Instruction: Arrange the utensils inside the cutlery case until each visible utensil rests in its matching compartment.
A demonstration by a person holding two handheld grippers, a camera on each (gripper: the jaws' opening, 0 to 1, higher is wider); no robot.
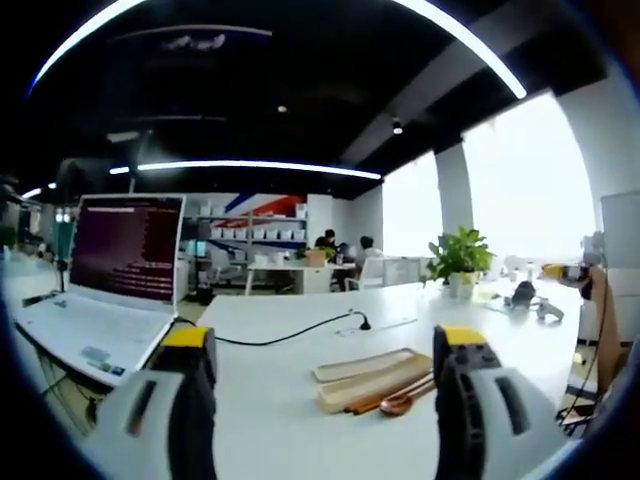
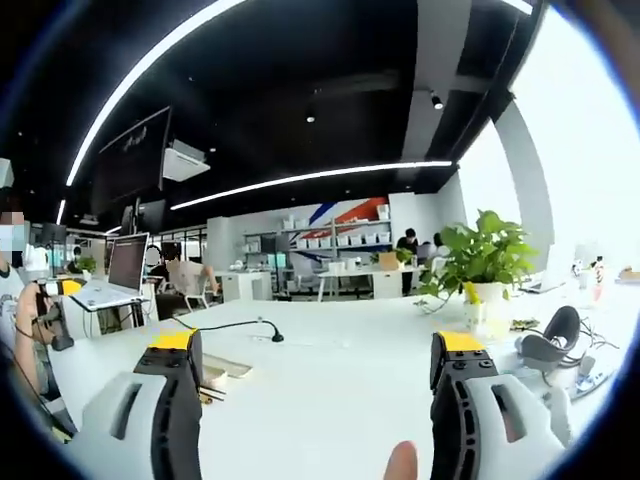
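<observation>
On the white table lies a beige cutlery case [image 1: 372, 384], open, with its flat lid [image 1: 362, 364] just behind it. A wooden spoon [image 1: 404, 401] and brown chopsticks [image 1: 366, 405] rest against the case's near side, outside it. My left gripper [image 1: 325, 345] stands open and empty, short of the case. My right gripper [image 2: 315, 342] is also open and empty over bare table. In the right gripper view, the case [image 2: 226, 369] and chopstick ends [image 2: 208, 397] peek out beside the left jaw. A fingertip [image 2: 401, 462] shows at the bottom of that view.
An open laptop [image 1: 118, 275] sits at the table's left end. A black cable [image 1: 290, 334] crosses the table behind the case. A potted plant [image 2: 488, 262] and black headphones [image 2: 553, 345] stand to the right. People sit at desks far behind.
</observation>
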